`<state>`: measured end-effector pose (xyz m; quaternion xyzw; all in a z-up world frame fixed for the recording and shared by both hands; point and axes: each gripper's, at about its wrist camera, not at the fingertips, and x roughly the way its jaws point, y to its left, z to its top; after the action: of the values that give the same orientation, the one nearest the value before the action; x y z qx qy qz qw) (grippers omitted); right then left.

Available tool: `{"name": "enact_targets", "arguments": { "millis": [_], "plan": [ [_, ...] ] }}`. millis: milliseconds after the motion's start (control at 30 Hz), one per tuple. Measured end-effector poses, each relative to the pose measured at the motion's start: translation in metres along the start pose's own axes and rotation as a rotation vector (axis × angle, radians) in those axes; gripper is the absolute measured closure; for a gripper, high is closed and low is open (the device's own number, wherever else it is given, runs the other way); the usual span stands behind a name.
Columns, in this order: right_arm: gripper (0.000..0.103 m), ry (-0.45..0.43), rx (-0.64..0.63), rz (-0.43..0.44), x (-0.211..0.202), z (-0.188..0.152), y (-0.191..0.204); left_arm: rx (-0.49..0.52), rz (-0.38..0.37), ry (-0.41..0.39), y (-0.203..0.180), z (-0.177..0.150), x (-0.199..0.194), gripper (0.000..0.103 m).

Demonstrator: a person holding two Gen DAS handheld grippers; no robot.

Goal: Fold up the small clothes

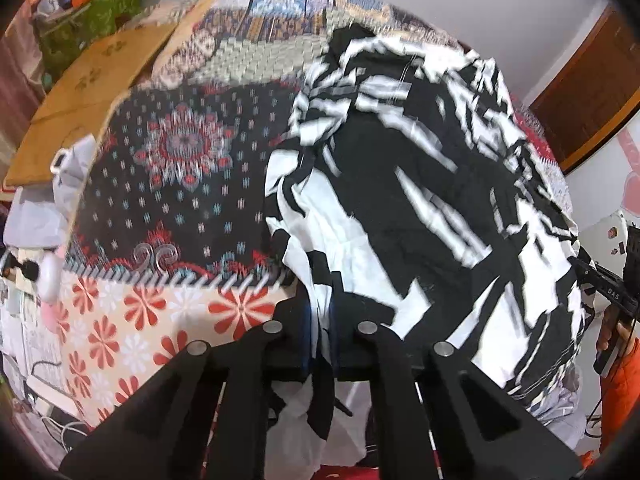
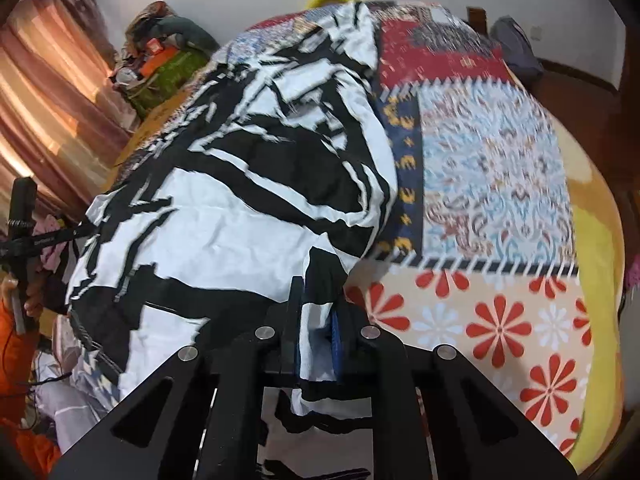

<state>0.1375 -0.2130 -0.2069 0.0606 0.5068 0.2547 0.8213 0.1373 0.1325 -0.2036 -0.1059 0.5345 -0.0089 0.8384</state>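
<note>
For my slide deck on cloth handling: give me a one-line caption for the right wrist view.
Right tongs shut on the near edge of a black-and-white garment spread over a patchwork bedcover.

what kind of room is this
Most likely a bedroom at home: a patchwork bedspread covers the wide surface under the black and white garment, pink curtains hang at one side, and household clutter is piled against the wall.

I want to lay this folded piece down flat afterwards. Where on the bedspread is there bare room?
Bare bedspread lies right of the black-and-white garment, up to the yellow edge. Also left of it, before the wooden board. The middle is covered.
</note>
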Motion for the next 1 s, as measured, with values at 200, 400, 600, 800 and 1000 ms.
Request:
{"name": "enact_targets", "arguments": {
  "millis": [200, 400, 600, 800, 1000],
  "plan": [
    [0.094, -0.087, -0.042, 0.036, -0.020, 0.027, 0.013, 0.022, -0.013, -0.121, -0.013, 0.030, -0.036, 0.098],
    [0.095, -0.192, -0.080, 0.056, -0.039, 0.073, 0.021, 0.025, -0.051, -0.222, -0.026, 0.080, -0.062, 0.098],
    [0.095, -0.252, -0.116, -0.004, -0.033, 0.128, 0.016, 0.021, -0.008, -0.266, -0.026, 0.141, -0.050, 0.098],
    [0.095, -0.242, -0.039, -0.047, 0.001, 0.188, -0.022, -0.039, 0.061, -0.225, -0.001, 0.197, 0.000, 0.098],
    [0.094, -0.166, 0.037, -0.069, 0.049, 0.223, -0.062, -0.091, 0.124, -0.115, 0.034, 0.229, 0.076, 0.098]
  ]
}}
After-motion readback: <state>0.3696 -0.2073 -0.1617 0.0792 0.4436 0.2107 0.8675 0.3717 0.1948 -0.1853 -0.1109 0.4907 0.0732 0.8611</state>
